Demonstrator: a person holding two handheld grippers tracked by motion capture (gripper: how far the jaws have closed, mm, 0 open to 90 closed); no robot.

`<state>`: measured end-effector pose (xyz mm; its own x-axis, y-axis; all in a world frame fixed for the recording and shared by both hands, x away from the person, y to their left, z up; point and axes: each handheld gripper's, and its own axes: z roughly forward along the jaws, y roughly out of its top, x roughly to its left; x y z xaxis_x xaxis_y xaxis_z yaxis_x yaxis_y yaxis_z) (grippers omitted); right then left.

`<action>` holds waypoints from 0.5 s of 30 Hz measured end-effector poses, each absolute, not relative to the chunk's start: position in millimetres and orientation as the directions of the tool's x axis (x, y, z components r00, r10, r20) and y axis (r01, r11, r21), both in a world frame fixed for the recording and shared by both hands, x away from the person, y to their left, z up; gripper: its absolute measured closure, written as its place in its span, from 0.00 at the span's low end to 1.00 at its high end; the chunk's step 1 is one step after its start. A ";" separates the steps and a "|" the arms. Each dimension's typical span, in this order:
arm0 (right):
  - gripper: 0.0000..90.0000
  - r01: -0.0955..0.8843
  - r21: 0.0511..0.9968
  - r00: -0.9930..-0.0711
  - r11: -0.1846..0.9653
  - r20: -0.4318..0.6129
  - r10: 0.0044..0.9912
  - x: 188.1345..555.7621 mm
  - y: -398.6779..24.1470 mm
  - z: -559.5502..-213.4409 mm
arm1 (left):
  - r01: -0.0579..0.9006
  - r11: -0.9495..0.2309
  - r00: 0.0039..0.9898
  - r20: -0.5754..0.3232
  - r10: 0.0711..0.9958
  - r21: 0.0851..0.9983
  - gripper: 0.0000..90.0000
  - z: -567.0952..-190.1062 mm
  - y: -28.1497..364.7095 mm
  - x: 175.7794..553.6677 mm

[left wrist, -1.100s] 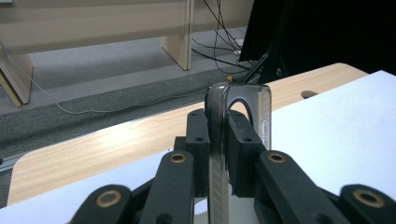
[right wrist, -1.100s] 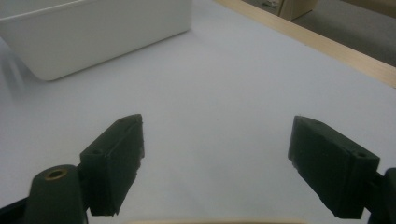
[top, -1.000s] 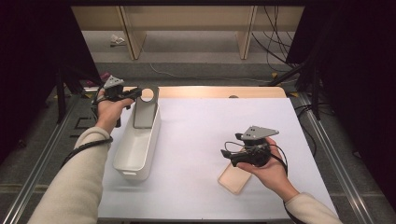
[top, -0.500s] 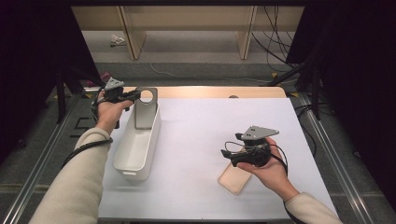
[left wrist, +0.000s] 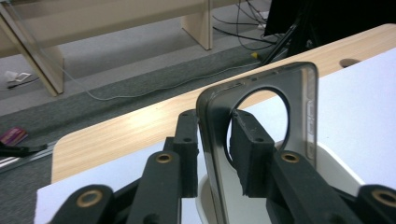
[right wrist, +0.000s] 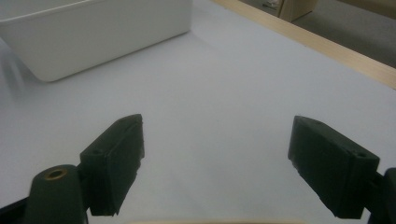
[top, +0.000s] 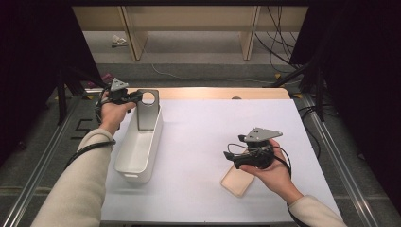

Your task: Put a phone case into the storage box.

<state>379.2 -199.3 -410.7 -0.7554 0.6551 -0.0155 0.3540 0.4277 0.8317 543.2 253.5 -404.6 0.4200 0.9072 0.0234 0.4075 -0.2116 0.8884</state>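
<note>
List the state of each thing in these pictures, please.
White oblong plastic tub: standing on white table
Grey plastic phone case with round hole: upright in it, between left tongs
Beige plastic case: flat on table
Left tongs: just been opening
Right tongs: open, empty

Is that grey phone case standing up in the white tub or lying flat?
Upright: the phone case stands on end in the white tub, its camera hole uppermost, between the left tool's jaws.

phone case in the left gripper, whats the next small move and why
Probably open the left gripper fully and lift away: its jaws have just been opening, the dark phone case already stands in the white bin, with gaps at both pads.
</note>
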 end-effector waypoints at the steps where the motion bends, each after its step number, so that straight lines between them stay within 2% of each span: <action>1: 0.21 0.354 0.832 -0.755 0.427 -0.015 0.655 379.2 -199.3 -410.7 | 0.411 -0.218 0.415 0.031 0.909 0.885 0.79 -404.5 252.9 543.5; 7: 0.21 0.353 0.832 -0.755 0.427 -0.016 0.655 379.1 -199.4 -410.5 | 0.430 -0.265 0.395 0.084 0.915 0.863 0.66 -403.5 247.7 544.5; 15: 0.21 0.352 0.832 -0.756 0.428 -0.016 0.654 379.2 -199.2 -410.7 | 0.455 -0.247 0.366 0.074 0.928 0.855 0.52 -400.4 245.7 543.6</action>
<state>379.2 -199.2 -410.7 -0.7562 0.6542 -0.0163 0.3523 0.4280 0.8323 543.6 245.7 -400.4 0.3663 0.9276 0.0735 0.4549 -0.2474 0.8555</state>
